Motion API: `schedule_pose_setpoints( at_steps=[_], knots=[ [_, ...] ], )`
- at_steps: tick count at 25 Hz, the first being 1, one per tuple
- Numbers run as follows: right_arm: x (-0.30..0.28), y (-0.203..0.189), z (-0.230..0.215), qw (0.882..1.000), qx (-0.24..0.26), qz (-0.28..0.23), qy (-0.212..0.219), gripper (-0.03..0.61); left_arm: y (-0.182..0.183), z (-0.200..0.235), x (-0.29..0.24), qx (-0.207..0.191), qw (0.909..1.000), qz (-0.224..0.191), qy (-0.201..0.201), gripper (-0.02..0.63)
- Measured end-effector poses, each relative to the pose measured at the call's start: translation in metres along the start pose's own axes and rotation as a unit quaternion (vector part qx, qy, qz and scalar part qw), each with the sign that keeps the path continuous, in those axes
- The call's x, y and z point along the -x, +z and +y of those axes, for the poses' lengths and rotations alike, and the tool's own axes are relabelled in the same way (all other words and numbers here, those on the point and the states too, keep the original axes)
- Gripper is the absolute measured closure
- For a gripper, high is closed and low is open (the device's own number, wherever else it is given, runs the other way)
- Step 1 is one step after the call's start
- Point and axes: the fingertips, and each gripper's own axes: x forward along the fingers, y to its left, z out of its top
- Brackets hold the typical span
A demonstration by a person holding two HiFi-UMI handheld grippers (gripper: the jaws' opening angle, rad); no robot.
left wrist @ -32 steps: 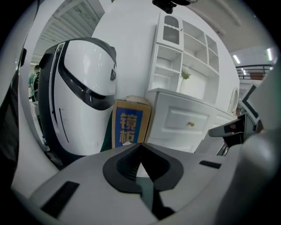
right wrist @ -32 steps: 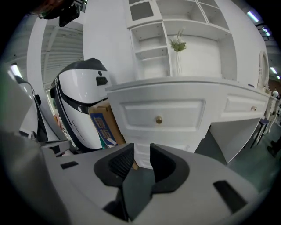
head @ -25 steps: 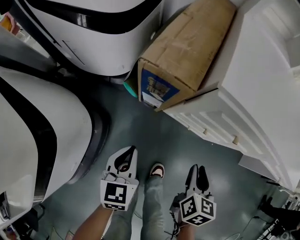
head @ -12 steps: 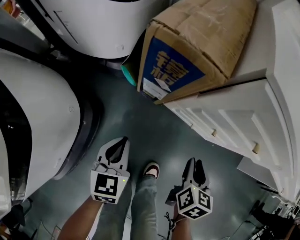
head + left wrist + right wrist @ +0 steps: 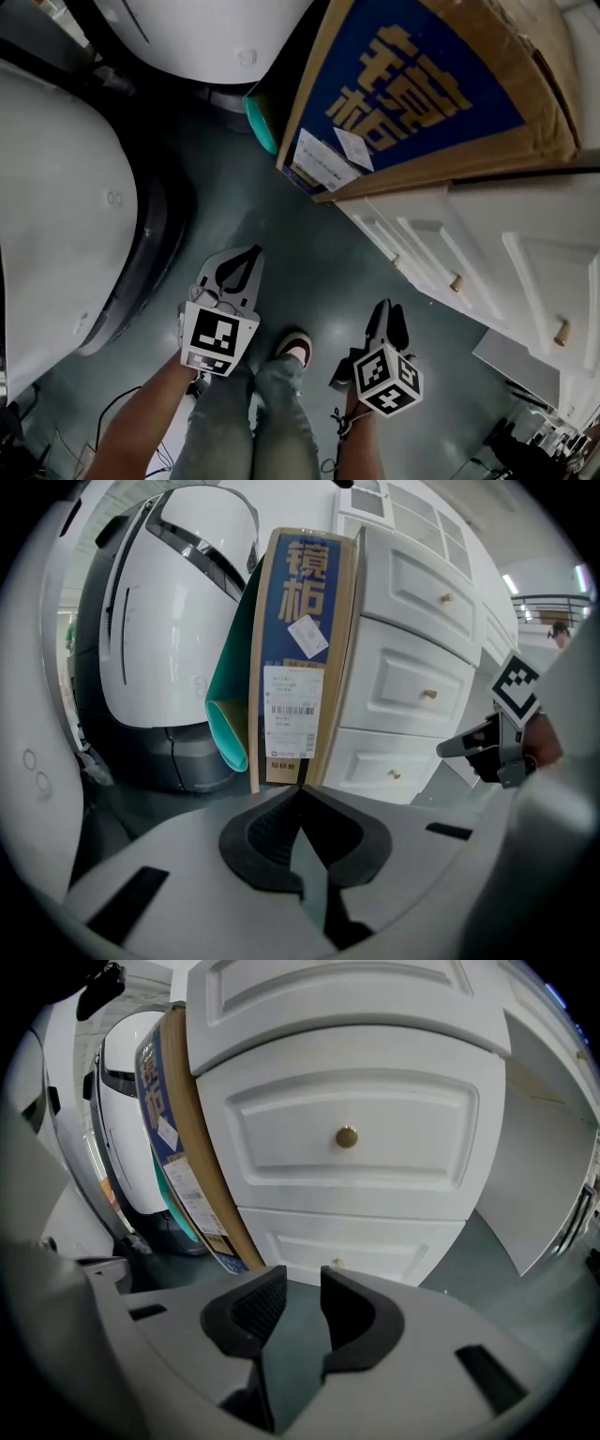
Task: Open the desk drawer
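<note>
A dull grey-green floor [image 5: 309,272] runs between two big white machines with black trim [image 5: 56,216] and a white desk [image 5: 487,244] with panelled drawers stacked one above another. A tall cardboard box [image 5: 422,84] with a blue printed face leans against the desk's end, with a teal roll [image 5: 261,122] tucked behind it. The person's jeans [image 5: 262,412] and one shoe [image 5: 294,345] show between the two tools. The left gripper [image 5: 251,255] has its jaws brought together at the tips, with nothing in them, and faces the box. The right gripper [image 5: 390,309] has a narrow gap between its jaws, empty, and faces a drawer [image 5: 347,1185] with a small brass knob [image 5: 347,1136], not touching it. Compared with a second ago, the box and drawer fronts fill far more of the head view, while both grippers sit low in about the same place.
</note>
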Motion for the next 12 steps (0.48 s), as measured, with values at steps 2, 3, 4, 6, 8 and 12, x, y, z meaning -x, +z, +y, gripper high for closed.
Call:
schedule_pose_setpoints(
  at_steps=[2,3,4,6,8,12],
  knots=[
    [-0.015,-0.006,-0.005,1.000,0.001,-0.001,-0.002,0.457,-0.011,0.002,-0.014,0.001,1.0000,0.002,-0.002,0.601],
    [-0.023,-0.009,-0.007,1.000,0.002,-0.002,-0.004,0.457,-0.016,0.002,-0.021,0.000,1.0000,0.002,-0.004,0.601],
    [-0.031,-0.012,-0.010,1.000,0.002,-0.004,-0.006,0.457,-0.020,0.003,-0.029,-0.003,1.0000,0.002,-0.007,0.601],
    [-0.047,-0.017,-0.016,1.000,0.004,-0.007,-0.010,0.457,-0.025,0.004,-0.043,-0.007,0.9999,-0.004,-0.012,0.601],
    [-0.061,-0.021,-0.022,1.000,0.006,-0.009,-0.016,0.459,-0.028,0.004,-0.056,-0.011,0.9997,-0.010,-0.018,0.601],
    [-0.084,-0.029,-0.035,1.000,0.005,-0.015,-0.025,0.460,-0.029,0.002,-0.076,-0.026,0.9992,-0.018,-0.026,0.601]
  ],
)
